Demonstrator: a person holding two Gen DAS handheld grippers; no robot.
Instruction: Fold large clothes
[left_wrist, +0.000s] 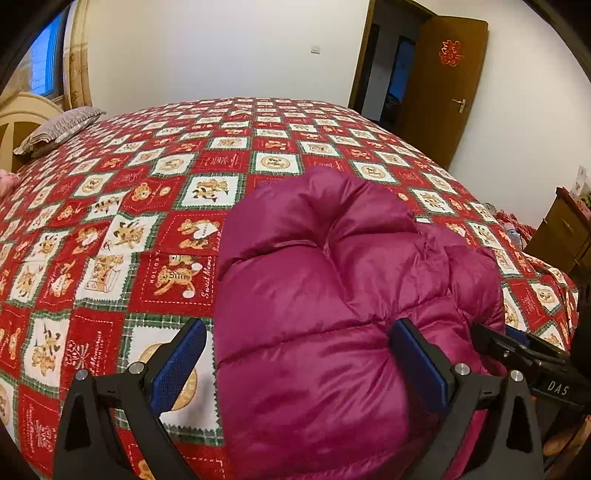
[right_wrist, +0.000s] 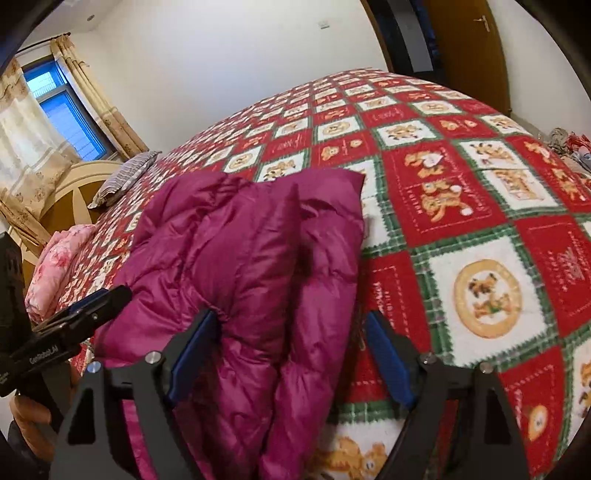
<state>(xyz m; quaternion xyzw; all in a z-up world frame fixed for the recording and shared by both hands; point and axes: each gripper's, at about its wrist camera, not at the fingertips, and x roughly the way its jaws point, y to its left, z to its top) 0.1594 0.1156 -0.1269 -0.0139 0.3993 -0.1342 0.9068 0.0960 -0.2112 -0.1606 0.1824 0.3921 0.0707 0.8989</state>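
Jacket (left_wrist: 332, 295): a magenta quilted down garment, bunched into a puffy heap on the near part of the bed, its shiny panels creased and folded over one another. In the right wrist view the jacket (right_wrist: 240, 277) shows a raised fold running up its middle and a far corner lying flat on the blanket.

Left gripper (left_wrist: 299, 369): jaws wide apart, blue pads facing inward. The left pad stands over bare blanket just beside the jacket's left edge; the right pad lies against the jacket's surface. The jacket's near left portion fills the gap between them, but the pads do not pinch it.

Right gripper (right_wrist: 291, 358): jaws likewise spread wide. The left pad touches the jacket's near folds; the right pad stands clear of it, above the blanket. Nothing is clamped. Each gripper appears at the edge of the other's view, near the jacket's opposite side.

Blanket (left_wrist: 129, 229): red, white and green checks printed with bears, covering the whole bed beneath the jacket.

Pillow (left_wrist: 55, 129): grey striped, at the far left by the cream headboard (left_wrist: 22, 122). A pink floral cloth (right_wrist: 55, 266) lies at the bed's left edge.

Beyond: curtained window (right_wrist: 62, 107) at far left, brown door (left_wrist: 443, 85) standing open at far right, wooden cabinet (left_wrist: 565, 229) at right.
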